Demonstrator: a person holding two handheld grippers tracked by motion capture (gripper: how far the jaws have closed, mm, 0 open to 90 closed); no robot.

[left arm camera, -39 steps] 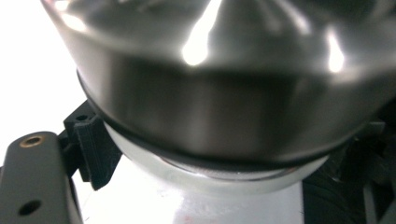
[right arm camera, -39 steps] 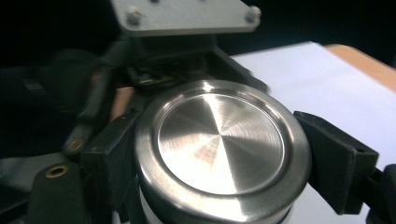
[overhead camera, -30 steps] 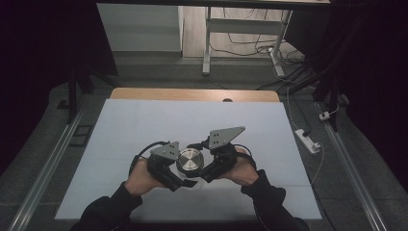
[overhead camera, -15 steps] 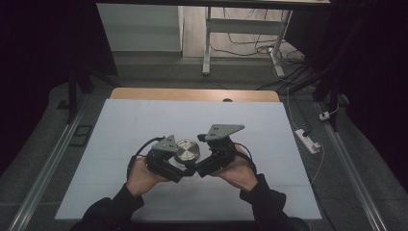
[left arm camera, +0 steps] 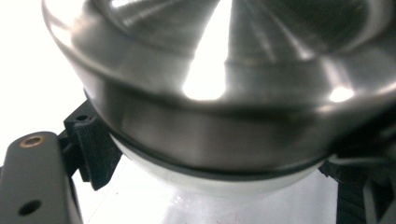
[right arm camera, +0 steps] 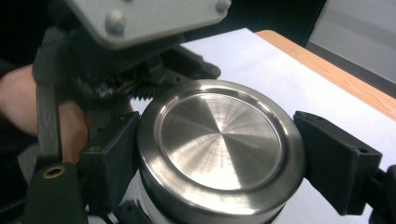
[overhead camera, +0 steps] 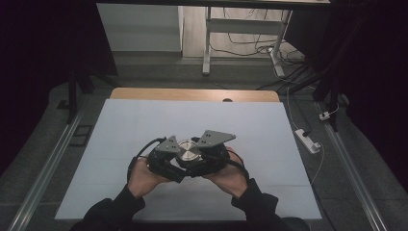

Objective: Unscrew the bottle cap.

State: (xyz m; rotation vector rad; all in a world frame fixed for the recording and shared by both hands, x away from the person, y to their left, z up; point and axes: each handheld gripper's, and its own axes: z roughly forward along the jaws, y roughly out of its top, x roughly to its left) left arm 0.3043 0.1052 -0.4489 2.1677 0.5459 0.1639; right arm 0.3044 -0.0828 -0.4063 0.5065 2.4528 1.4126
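step: unscrewing steel lid (right arm camera: 219,154) off jar | left gripper (overhead camera: 166,156) pinches jar under lid | right gripper (overhead camera: 211,154), jaws just closing, clamps lid rim | next: twist, keep jar steady

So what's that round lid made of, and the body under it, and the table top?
Lid: looks like brushed steel, with fine circular grain and radial glare. Body below it: glossy white, perhaps plastic or ceramic; hard to tell. Table: matte pale sheet, with a wood-coloured strip along the far edge.
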